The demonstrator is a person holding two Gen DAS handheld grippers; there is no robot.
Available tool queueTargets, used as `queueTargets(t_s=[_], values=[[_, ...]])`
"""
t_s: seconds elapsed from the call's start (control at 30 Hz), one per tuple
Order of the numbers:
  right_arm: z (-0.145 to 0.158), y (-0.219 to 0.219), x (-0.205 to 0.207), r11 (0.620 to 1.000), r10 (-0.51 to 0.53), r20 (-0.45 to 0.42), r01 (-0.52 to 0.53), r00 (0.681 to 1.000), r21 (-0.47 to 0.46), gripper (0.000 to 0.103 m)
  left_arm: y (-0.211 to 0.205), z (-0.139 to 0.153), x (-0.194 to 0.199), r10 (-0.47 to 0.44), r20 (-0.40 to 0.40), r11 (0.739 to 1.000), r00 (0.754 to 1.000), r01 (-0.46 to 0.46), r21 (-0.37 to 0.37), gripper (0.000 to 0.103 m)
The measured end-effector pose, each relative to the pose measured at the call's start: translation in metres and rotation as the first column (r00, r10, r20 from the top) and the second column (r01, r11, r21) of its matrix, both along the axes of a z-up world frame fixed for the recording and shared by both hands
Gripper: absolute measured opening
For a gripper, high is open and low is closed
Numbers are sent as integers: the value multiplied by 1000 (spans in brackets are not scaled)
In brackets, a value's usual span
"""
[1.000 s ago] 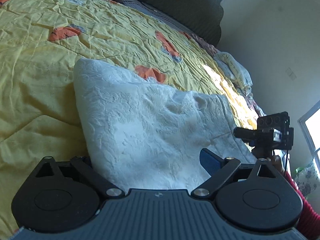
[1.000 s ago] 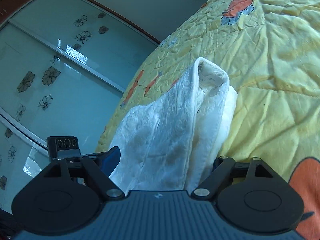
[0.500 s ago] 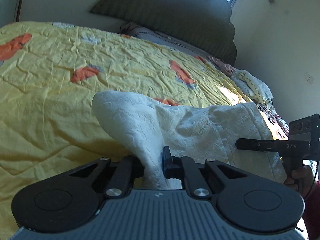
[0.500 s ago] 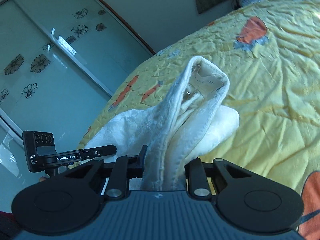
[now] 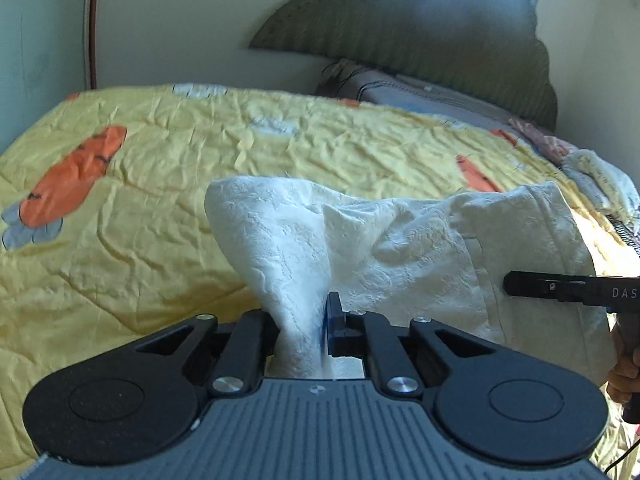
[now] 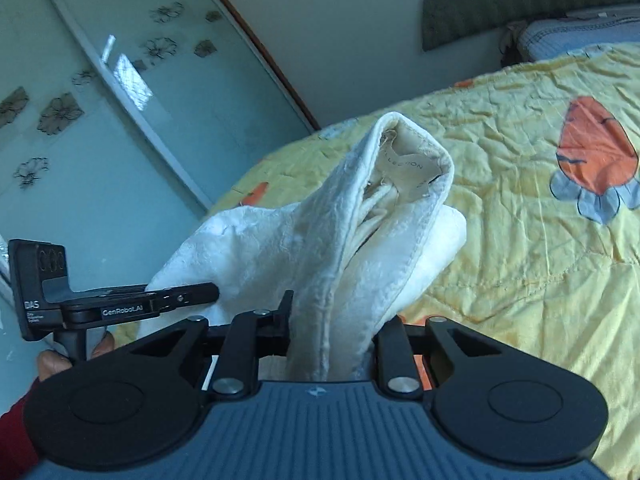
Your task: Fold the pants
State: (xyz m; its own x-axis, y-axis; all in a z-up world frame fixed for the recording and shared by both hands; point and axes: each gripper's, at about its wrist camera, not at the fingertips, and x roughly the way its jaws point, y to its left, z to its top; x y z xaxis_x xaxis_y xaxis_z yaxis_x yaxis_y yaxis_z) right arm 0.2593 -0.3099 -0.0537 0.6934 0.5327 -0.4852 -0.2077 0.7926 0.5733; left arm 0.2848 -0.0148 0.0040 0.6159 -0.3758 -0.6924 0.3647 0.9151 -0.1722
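White textured pants [image 5: 360, 240] hang bunched above the yellow bedspread [image 5: 160, 184]. My left gripper [image 5: 304, 320] is shut on a pinched fold of one end. My right gripper [image 6: 332, 320] grips the waistband end [image 6: 400, 208], label showing; the thick fabric fills its jaws, which are opening slightly while the pads still press on it. The cloth sags between the two grippers. In the left wrist view the right gripper [image 5: 560, 286] reaches in from the right edge, against the pants. In the right wrist view the left gripper [image 6: 180, 298] sits at the left, against the cloth.
The bedspread [image 6: 520, 260] carries orange carrot prints and covers the whole bed. A dark headboard [image 5: 400, 40] and pillows [image 5: 420, 92] lie at the far end. A frosted flower-patterned sliding door [image 6: 100, 120] stands beside the bed. A person's hand [image 6: 52, 360] holds the left gripper's handle.
Both grippers went from open around the pants to shut on them. Both then rose and tilted up, lifting the pants off the bedspread into a hanging bunch.
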Motion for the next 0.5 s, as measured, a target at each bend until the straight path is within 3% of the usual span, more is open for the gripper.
queueTargets(t_s=[0.03,0.1,0.13,0.2,0.27,0.33,0.4,0.5], values=[[-9,-2,4,1000,-15,-34,14,999,-7,27,1,-9,4,8,-14,1000,1000,-7,10,15],[-20,-13,0,998,-54,-69,56,996,27,43,5,-15,1,29,-1,999,1000,-29,22,38],[-21,-19,-5,997,-64,-74,67,995,49,45,7,-13,-1,32,3,999,999,-32,24,47],[-18,-33,-21,994,-94,-67,98,993,53,46,14,-7,-8,48,16,998,999,-48,42,50],[0,-38,-44,977,-208,-4,207,978,-49,48,21,5,-23,90,69,993,994,-95,77,51],[22,-29,-71,933,-295,111,312,949,-179,49,25,19,-42,118,109,988,987,-127,85,51],[37,-8,-89,925,-229,210,280,950,-258,49,23,29,-60,122,125,989,985,-131,66,52],[39,32,-99,947,-33,224,102,974,-306,52,3,29,-85,62,107,997,992,-66,39,64]])
